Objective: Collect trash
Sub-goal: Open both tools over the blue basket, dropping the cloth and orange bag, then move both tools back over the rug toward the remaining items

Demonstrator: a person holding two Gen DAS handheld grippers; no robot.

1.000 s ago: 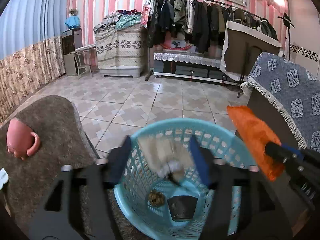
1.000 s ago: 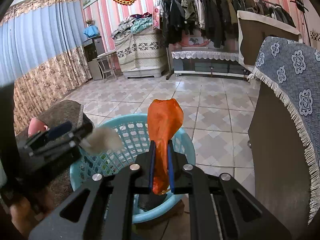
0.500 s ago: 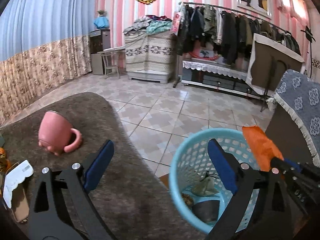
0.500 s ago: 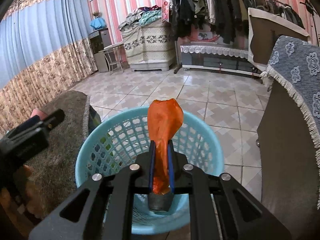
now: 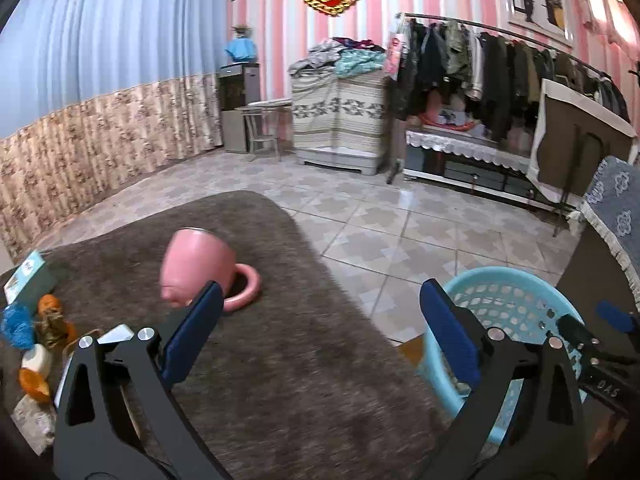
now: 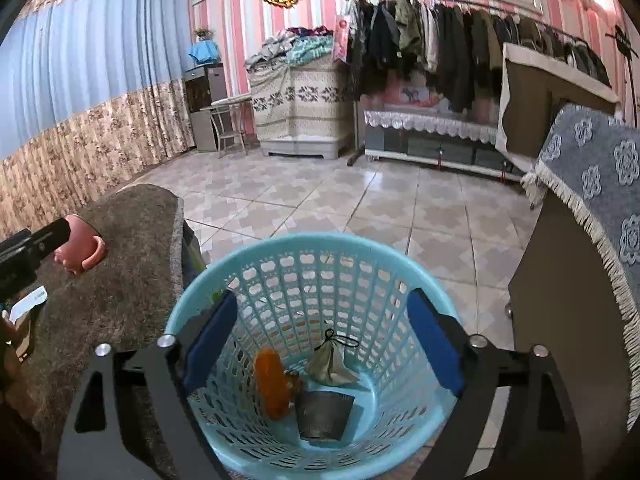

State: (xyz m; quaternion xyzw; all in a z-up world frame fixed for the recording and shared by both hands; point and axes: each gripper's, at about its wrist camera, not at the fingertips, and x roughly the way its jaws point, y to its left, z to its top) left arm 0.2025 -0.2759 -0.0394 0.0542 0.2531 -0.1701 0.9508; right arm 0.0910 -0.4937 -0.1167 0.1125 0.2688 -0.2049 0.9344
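R claw opening over basket, empty | orange wrapper inside | L claw opening, empty, above tabletop nr pink mug

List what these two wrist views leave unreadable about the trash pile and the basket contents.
- Left wrist view: the small items at the brown mat's left edge are cut off by the frame and partly hidden by the left hand-held gripper.
- Right wrist view: the small brown lump in the light-blue plastic basket is wedged between the orange wrapper and the dark pouch, too small to identify.
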